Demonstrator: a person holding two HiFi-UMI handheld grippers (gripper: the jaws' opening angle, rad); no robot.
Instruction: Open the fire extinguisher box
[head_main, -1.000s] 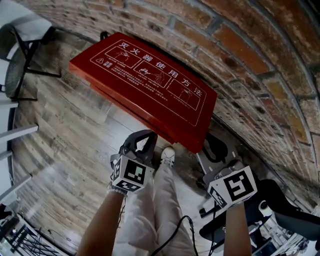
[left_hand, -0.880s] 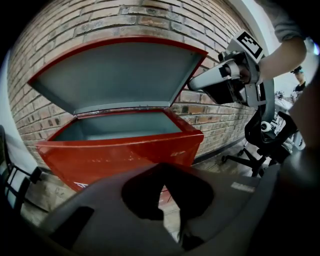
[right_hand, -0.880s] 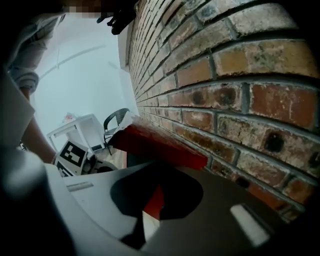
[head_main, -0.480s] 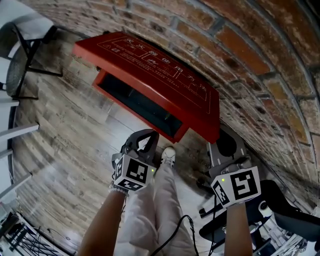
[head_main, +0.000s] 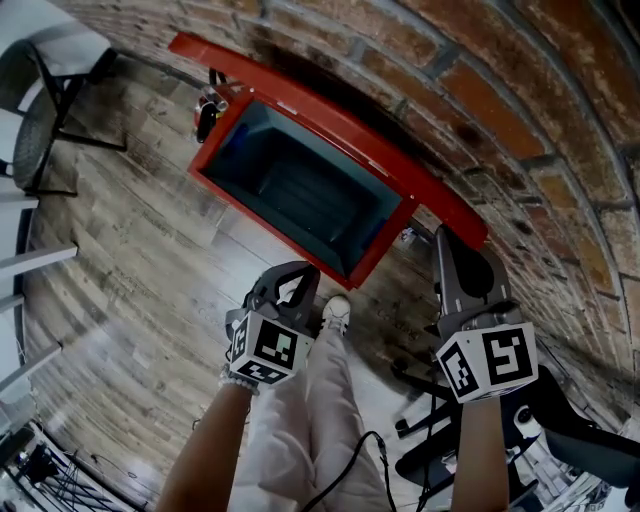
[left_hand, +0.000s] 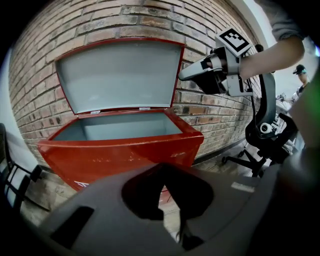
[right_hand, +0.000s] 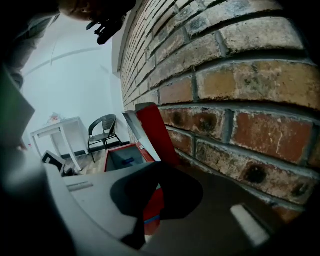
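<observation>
The red fire extinguisher box (head_main: 268, 226) stands open on the floor against the brick wall, its grey inside showing. Its lid (head_main: 330, 112) leans back on the wall. My right gripper (head_main: 452, 262) is shut and empty, just beside the lid's near corner and close to the bricks. My left gripper (head_main: 292, 272) is shut on nothing, in front of the box and apart from it. In the left gripper view the box (left_hand: 120, 152), the raised lid (left_hand: 120, 75) and the right gripper (left_hand: 186, 76) show. The right gripper view looks along the wall at the lid's edge (right_hand: 155, 131).
A black chair (head_main: 40, 110) stands at the far left and an office chair (head_main: 560, 420) at the lower right. A small dark and red object (head_main: 207, 112) sits by the box's far corner. The person's legs (head_main: 310, 430) and a shoe are below the grippers.
The lid has swung up from lying flat on the box to leaning on the wall. My right gripper rose with it toward the bricks. The left gripper stayed put.
</observation>
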